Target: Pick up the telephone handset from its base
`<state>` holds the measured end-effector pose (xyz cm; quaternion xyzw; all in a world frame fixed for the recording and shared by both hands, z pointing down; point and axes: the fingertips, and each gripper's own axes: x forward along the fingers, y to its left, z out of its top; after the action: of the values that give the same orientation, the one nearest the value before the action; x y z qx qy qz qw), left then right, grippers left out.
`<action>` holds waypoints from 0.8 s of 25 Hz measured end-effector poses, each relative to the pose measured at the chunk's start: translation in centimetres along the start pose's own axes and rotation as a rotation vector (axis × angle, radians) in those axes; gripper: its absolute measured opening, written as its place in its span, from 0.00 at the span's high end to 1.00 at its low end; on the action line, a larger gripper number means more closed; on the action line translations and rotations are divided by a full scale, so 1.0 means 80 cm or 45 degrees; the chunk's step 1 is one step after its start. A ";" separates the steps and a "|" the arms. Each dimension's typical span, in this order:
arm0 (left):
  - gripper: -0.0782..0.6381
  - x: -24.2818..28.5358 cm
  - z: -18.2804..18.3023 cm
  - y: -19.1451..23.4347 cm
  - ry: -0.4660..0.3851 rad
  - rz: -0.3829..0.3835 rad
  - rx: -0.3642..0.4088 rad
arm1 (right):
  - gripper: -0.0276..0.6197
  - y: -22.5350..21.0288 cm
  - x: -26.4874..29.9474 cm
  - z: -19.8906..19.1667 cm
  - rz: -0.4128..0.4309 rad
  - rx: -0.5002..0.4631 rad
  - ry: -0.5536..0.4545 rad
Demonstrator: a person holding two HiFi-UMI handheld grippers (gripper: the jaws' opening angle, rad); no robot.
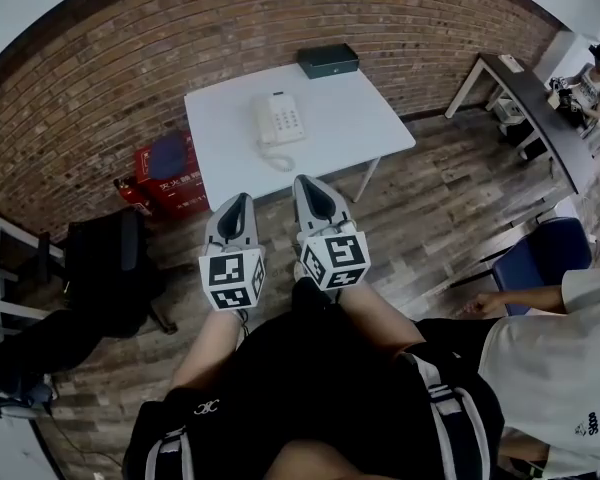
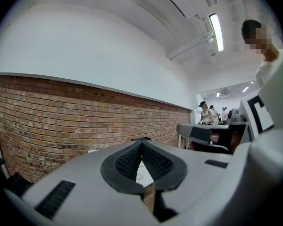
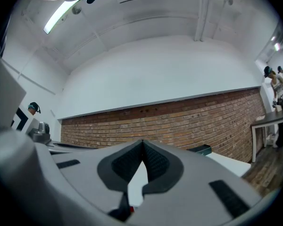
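**Item 1, telephone (image 1: 280, 120).** White push-button set, near the middle of the worktop (image 1: 360, 118). The handset (image 1: 266, 118) lay in its cradle along the left side of the base. The coiled cord (image 1: 277, 158) was looped toward the worktop's near edge.

**Item 2, worktop.** White, rectangular, on slim legs, set before a brick wall (image 1: 180, 38).

**Item 3, dark box (image 1: 328, 60).** Flat case at the far edge, by the far right corner, well apart from the telephone.

**Item 4, left gripper (image 1: 238, 199).** Held level, pointed at the worktop, tip showing at the near edge by the near left corner. Its fingers (image 2: 129, 161) were pressed together at the tips with nothing between them.

**Item 5, right gripper (image 1: 305, 181).** Beside the left one, tip showing at the middle of the near edge, short of the cord. Its fingers (image 3: 155, 161) were likewise pressed together, holding nothing.

**Item 6, surroundings.**
- Red cabinet (image 1: 170, 173) on the plank floor beside the worktop's left edge.
- Black bag (image 1: 105, 268) further left.
- Blue chair (image 1: 540, 258) and a second person's hand (image 1: 477, 306) at right.
- Grey desk (image 1: 540, 108) beyond.
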<state>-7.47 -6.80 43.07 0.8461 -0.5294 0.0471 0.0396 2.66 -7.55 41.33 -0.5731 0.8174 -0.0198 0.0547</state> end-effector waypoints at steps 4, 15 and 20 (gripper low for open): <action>0.89 0.038 0.005 0.011 -0.002 0.006 0.002 | 0.96 -0.020 0.037 -0.003 0.009 -0.001 0.008; 0.89 0.150 0.013 0.045 0.056 0.042 -0.021 | 0.96 -0.076 0.145 -0.012 0.054 0.026 0.064; 0.89 0.206 0.013 0.061 0.085 0.075 -0.035 | 0.96 -0.103 0.198 -0.023 0.087 0.038 0.101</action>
<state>-4.64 -23.71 44.14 0.8275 -0.5532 0.0692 0.0673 4.85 -25.29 42.89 -0.5428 0.8376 -0.0528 0.0314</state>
